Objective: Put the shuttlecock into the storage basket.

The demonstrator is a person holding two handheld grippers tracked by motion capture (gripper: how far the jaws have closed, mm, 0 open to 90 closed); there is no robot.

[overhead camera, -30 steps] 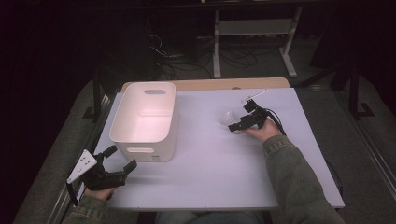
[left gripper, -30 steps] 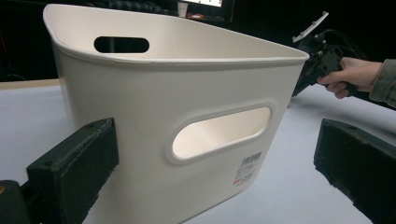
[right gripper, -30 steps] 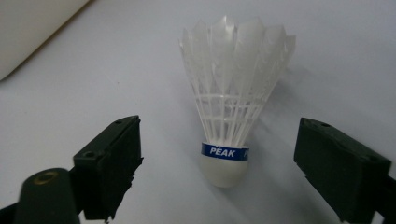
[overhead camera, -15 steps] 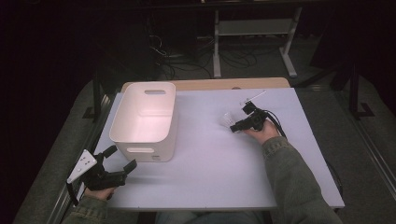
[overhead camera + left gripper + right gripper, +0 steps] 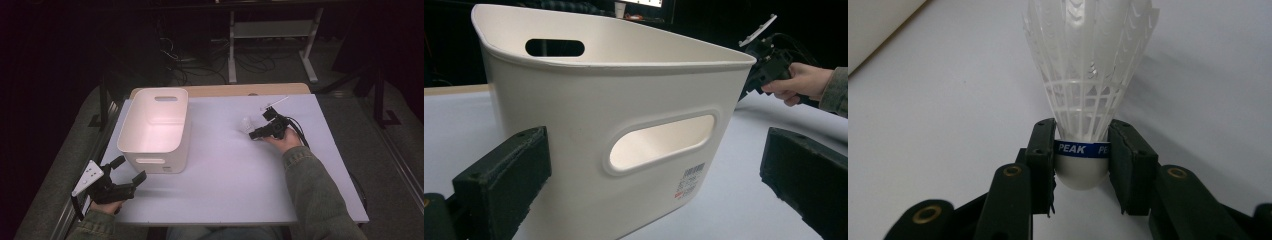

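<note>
At the near left corner of the counter [image 5: 225,165], the left tongs [image 5: 131,169] stand apart with nothing between them, pointing at the near wall of the white basket [image 5: 155,127] just ahead. The basket is upright on the left half of the counter. Well to its right, the right tongs [image 5: 1082,150] have just been closing and now clamp the rounded white cork of a white plastic shuttlecock [image 5: 1088,75] at its blue band. Its long axis runs straight out from the jaws, skirt away from the hand. The basket lies to the left of the shuttlecock [image 5: 247,125], so the right hand [image 5: 282,140], I judge, carries it leftward.
</note>
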